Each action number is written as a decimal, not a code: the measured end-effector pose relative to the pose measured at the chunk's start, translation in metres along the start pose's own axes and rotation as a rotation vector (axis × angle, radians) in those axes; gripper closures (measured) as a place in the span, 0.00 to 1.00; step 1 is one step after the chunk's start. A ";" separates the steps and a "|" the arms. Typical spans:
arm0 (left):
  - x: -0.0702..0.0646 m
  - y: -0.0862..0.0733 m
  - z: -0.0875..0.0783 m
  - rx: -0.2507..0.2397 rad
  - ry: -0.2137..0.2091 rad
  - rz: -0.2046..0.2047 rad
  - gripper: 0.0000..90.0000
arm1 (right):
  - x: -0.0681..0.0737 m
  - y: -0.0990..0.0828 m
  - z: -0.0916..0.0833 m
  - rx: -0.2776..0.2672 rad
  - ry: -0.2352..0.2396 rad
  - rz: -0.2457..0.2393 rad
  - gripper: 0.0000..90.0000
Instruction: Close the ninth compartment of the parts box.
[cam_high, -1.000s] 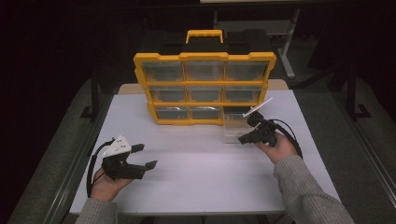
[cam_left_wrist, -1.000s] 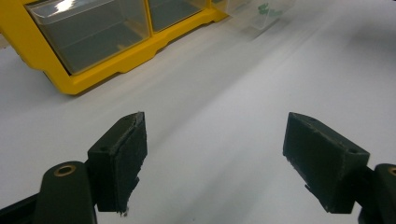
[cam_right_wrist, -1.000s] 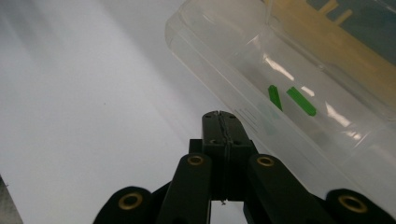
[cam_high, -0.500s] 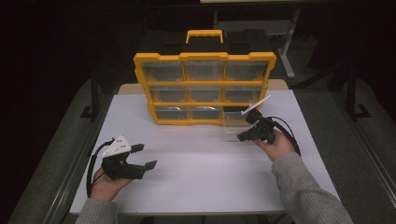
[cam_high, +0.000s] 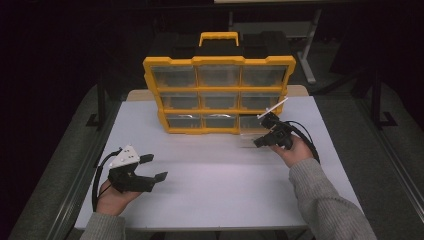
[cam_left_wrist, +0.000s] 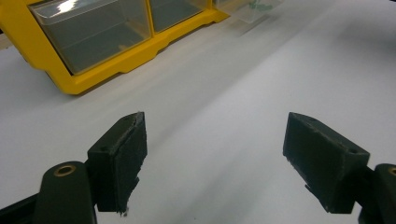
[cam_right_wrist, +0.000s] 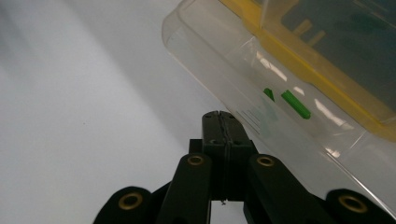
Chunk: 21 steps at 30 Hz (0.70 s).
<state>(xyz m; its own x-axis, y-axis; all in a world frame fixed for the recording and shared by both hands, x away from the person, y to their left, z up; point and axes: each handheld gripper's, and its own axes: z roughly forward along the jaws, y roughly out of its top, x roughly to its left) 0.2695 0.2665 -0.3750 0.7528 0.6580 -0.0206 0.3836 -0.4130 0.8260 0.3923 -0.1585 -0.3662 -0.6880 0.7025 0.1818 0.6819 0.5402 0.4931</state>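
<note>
A yellow organizer (cam_high: 219, 95) with clear drawers stands upright at the back of the white table (cam_high: 210, 200). Its bottom right drawer (cam_high: 248, 131) is pulled out onto the table; in the right gripper view this clear drawer (cam_right_wrist: 243, 70) holds small green pieces (cam_right_wrist: 295, 104). My right gripper (cam_high: 256, 143) is shut with nothing between its jaws, and its tips (cam_right_wrist: 219, 116) sit right at the drawer's front wall. My left gripper (cam_high: 156, 167) rests open at the front left, well away from the organizer (cam_left_wrist: 93, 70), its jaws (cam_left_wrist: 215, 144) wide and empty.
The organizer has a yellow carry handle (cam_high: 219, 37) on top. A dark floor and a black table frame (cam_high: 102, 100) surround the table. Bare white tabletop lies between the two hands.
My right hand has edged slightly toward the organizer with its jaws staying shut. The left hand has not moved.
</note>
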 end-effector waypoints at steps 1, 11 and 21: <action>0.000 0.000 0.000 0.000 0.000 -0.001 0.24 | 0.000 0.000 0.000 0.003 -0.004 0.003 0.99; -0.001 0.000 0.001 0.005 -0.002 -0.006 0.24 | -0.006 0.006 0.003 -0.004 -0.020 0.008 0.99; 0.000 0.000 0.000 -0.003 0.001 0.001 0.24 | -0.013 0.014 0.005 -0.018 -0.046 0.029 0.99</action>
<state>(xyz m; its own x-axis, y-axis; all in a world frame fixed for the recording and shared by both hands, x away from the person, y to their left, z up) 0.2698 0.2667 -0.3756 0.7529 0.6579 -0.0193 0.3809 -0.4116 0.8279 0.4118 -0.1574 -0.3657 -0.6552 0.7389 0.1571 0.6967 0.5108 0.5036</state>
